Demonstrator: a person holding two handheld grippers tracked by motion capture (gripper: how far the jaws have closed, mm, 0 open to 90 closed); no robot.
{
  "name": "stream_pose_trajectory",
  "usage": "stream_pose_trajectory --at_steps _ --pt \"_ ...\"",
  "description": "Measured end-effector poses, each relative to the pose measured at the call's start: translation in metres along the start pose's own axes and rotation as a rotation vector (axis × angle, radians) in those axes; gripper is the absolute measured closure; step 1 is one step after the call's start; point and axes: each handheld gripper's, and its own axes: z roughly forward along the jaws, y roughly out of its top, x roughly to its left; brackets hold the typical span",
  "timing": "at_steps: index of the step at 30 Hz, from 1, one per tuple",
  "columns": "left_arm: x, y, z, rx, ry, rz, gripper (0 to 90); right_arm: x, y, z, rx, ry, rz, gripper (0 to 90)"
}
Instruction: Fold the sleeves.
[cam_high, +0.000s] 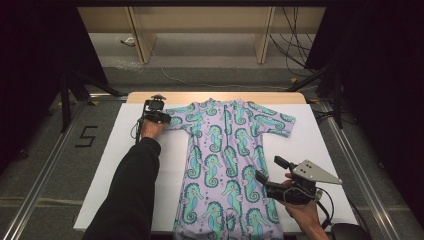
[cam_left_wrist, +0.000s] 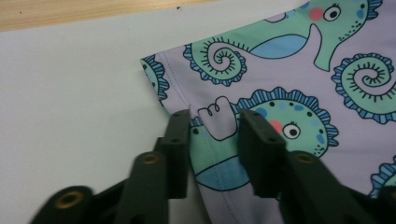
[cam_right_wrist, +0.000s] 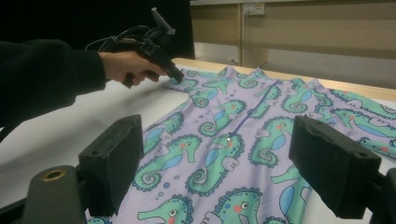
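Lilac fabric printed with green and blue seahorses made up a small one-piece garment (cam_high: 227, 165), which lay spread flat on a white table (cam_high: 320, 150), front side up, collar toward the far edge and legs running to the near edge. Both short sleeves were stretched out to the sides. A zip ran down the middle of the chest, its pull lying partway down in the right gripper view.

The left gripper (cam_high: 159, 116) was at the far left, held by a hand in a black sleeve (cam_high: 132, 192), its tip down on the hem of the garment's left sleeve. In the left gripper view its jaws stood a little apart, one on each side of the hem seam, resting on the cloth rather than pinching it; the sleeve corner lay just beyond them on the white surface.

The right gripper (cam_high: 272, 176) was held above the near right part of the table, just beside the garment's right leg, not touching it. Its jaws were spread wide with nothing between them, the grey three-cornered plate (cam_high: 315, 172) on top and a cable trailing near the hand.
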Motion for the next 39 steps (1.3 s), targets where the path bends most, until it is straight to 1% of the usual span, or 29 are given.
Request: stream_pose_trajectory --at_steps 3,4,6,7,8,9,11,13,14,15,16,18,20,21,22,23,24,25,26,27,28,29,30,31,32,33,37,38,39 --pt "-0.003 0.0 0.001 -0.006 0.001 -0.008 78.7 0.0 0.0 -0.001 -0.003 -0.001 -0.005 19.5" --pt "-0.004 0.0 0.001 -0.006 0.003 -0.003 82.4 0.001 0.0 -0.001 -0.005 0.0 -0.006 19.6" --pt "-0.006 0.0 0.001 -0.009 0.012 0.002 85.1 0.001 0.0 -0.001 -0.005 -0.001 -0.007 19.7" --pt "-0.008 0.0 0.001 -0.017 0.025 0.032 85.6 0.0 0.0 -0.001 -0.005 -0.001 -0.007 19.7" --pt "-0.008 0.0 0.001 -0.017 0.025 0.032 85.8 0.0 0.0 -0.001 -0.005 -0.001 -0.007 19.7" --pt "-0.007 0.0 -0.001 -0.024 0.0 0.022 85.9 0.0 0.0 -0.001 -0.006 -0.003 -0.005 19.8" --pt "-0.006 0.002 -0.004 -0.045 -0.018 0.009 86.1 0.0 0.0 -0.001 -0.006 -0.004 -0.002 19.8" --pt "-0.007 0.005 -0.01 -0.07 -0.032 0.013 86.2 -0.001 0.0 -0.001 -0.007 -0.005 -0.002 19.9" --pt "-0.007 0.005 -0.01 -0.07 -0.032 0.013 86.2 -0.001 0.0 -0.001 -0.007 -0.005 -0.002 19.9" --pt "-0.009 0.009 -0.016 -0.089 -0.049 0.028 86.2 0.0 0.0 -0.001 -0.005 -0.006 -0.003 19.9" --pt "-0.009 0.009 -0.016 -0.089 -0.049 0.028 86.2 0.0 0.0 -0.001 -0.005 -0.006 -0.005 19.9" --pt "-0.013 0.014 -0.025 -0.105 -0.074 0.051 86.2 0.0 0.0 -0.001 -0.003 -0.005 -0.008 19.9" --pt "-0.014 0.015 -0.027 -0.108 -0.079 0.054 86.2 0.0 0.0 0.0 -0.002 -0.005 -0.007 19.9" --pt "-0.018 0.019 -0.032 -0.127 -0.076 0.078 86.2 0.0 0.0 -0.001 -0.003 -0.006 -0.008 19.9" --pt "-0.018 0.019 -0.032 -0.127 -0.076 0.078 86.1 0.0 0.0 -0.001 -0.003 -0.006 -0.008 19.9" --pt "-0.023 0.023 -0.037 -0.149 -0.085 0.086 86.2 0.0 0.0 -0.001 -0.003 -0.007 -0.009 19.9" --pt "-0.023 0.023 -0.037 -0.149 -0.085 0.086 86.2 0.0 0.0 0.0 -0.002 -0.009 -0.01 19.9" --pt "-0.03 0.028 -0.042 -0.16 -0.096 0.112 86.2 0.0 0.0 0.0 -0.001 -0.009 -0.009 19.9" --pt "-0.03 0.028 -0.042 -0.16 -0.096 0.112 86.2 0.0 0.0 0.0 -0.001 -0.01 -0.008 19.9" --pt "-0.037 0.032 -0.047 -0.168 -0.112 0.135 86.2 0.0 0.0 0.0 -0.001 -0.01 -0.009 19.9" --pt "-0.037 0.032 -0.047 -0.168 -0.112 0.135 86.2 0.0 0.0 0.0 -0.002 -0.01 -0.009 19.9" --pt "-0.044 0.036 -0.052 -0.179 -0.126 0.149 86.1 0.0 0.0 -0.001 -0.003 -0.01 -0.009 19.9" --pt "-0.044 0.036 -0.052 -0.179 -0.126 0.149 86.1 0.0 0.0 -0.001 -0.003 -0.01 -0.009 19.9" --pt "-0.052 0.04 -0.056 -0.188 -0.138 0.169 86.1 -0.001 0.0 -0.001 -0.006 -0.01 -0.008 19.9" --pt "-0.052 0.04 -0.056 -0.188 -0.138 0.169 86.1 -0.001 0.0 -0.001 -0.006 -0.01 -0.008 19.9" --pt "-0.062 0.043 -0.058 -0.191 -0.147 0.199 86.1 -0.001 0.001 -0.001 -0.004 -0.012 -0.008 19.9" --pt "-0.083 0.045 -0.061 -0.204 -0.18 0.253 86.2 -0.001 0.001 -0.002 -0.007 -0.011 -0.007 20.0" --pt "-0.083 0.045 -0.061 -0.204 -0.18 0.253 86.2 -0.001 0.001 -0.002 -0.007 -0.011 -0.007 20.0" --pt "-0.093 0.046 -0.062 -0.204 -0.19 0.286 86.2 -0.001 0.001 -0.001 -0.006 -0.011 -0.007 20.0"
